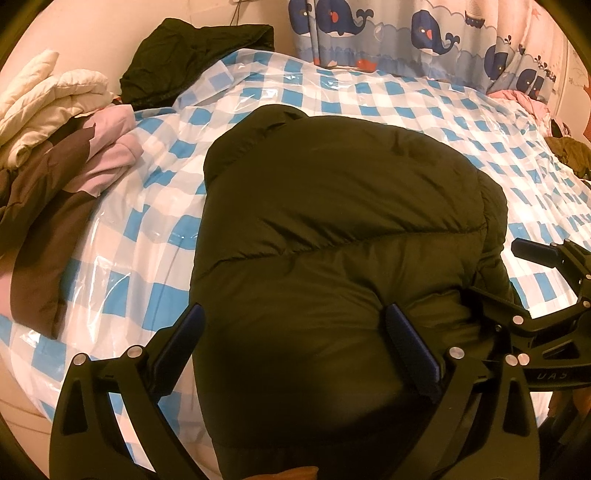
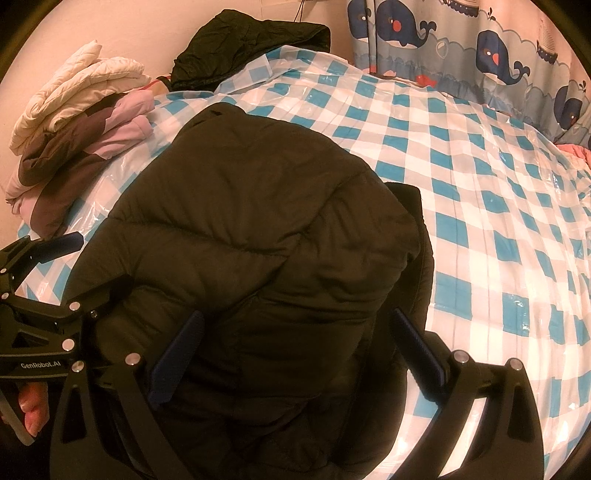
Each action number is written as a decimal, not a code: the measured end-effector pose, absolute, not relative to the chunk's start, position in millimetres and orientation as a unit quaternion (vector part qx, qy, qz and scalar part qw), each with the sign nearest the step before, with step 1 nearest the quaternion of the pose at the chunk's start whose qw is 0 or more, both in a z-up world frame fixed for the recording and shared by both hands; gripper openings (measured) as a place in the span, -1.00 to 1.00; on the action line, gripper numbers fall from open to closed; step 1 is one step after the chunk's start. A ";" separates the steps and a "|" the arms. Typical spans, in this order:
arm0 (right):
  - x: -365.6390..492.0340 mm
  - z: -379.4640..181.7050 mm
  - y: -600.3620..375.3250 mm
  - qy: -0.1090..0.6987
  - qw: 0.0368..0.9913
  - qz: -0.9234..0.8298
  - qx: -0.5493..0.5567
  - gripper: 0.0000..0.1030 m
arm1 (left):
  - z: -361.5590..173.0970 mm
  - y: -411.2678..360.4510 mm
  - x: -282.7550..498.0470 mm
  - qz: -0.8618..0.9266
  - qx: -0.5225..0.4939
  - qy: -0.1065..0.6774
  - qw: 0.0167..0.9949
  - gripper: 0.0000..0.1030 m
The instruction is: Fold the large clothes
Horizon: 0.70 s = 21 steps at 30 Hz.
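A dark olive puffer jacket [image 1: 332,206] lies folded on the blue-and-white checked bed cover [image 1: 424,107]; it also fills the middle of the right wrist view [image 2: 258,229]. My left gripper [image 1: 295,325] is open, its fingers [image 1: 410,339] wide apart over the jacket's near edge. My right gripper [image 2: 295,332] is open too, its fingers [image 2: 177,350] spread astride the jacket's near right part. Each gripper shows at the edge of the other's view: the right one [image 1: 546,280] and the left one [image 2: 55,266]. Nothing is clamped.
A stack of folded clothes, white, pink and brown [image 1: 59,140], sits at the left of the bed. Another dark garment [image 1: 192,55] lies at the far edge by the wall. A whale-print curtain [image 1: 424,33] hangs behind. More clothes [image 1: 569,151] lie at the far right.
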State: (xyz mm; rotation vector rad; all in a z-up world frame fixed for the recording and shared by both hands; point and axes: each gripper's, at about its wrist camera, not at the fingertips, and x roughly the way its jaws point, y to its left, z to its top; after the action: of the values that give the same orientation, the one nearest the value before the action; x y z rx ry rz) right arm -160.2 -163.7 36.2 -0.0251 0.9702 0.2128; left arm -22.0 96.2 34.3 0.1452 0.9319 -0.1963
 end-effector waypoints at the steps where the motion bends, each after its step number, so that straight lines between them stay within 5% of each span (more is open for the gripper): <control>1: -160.3 36.1 -163.6 0.465 0.879 0.102 -0.012 0.87 | 34.3 97.1 -22.4 -0.094 0.069 0.448 0.886 0.84; 21: -161.7 33.7 -162.6 0.471 0.876 0.106 -0.004 0.87 | 36.5 134.1 -33.8 -0.096 0.047 0.483 0.869 0.85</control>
State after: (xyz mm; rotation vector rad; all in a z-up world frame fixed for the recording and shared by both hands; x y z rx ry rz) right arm -161.7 -162.6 33.7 -0.0093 0.9835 0.2202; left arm -33.8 134.1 36.5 0.0982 1.0115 -0.2017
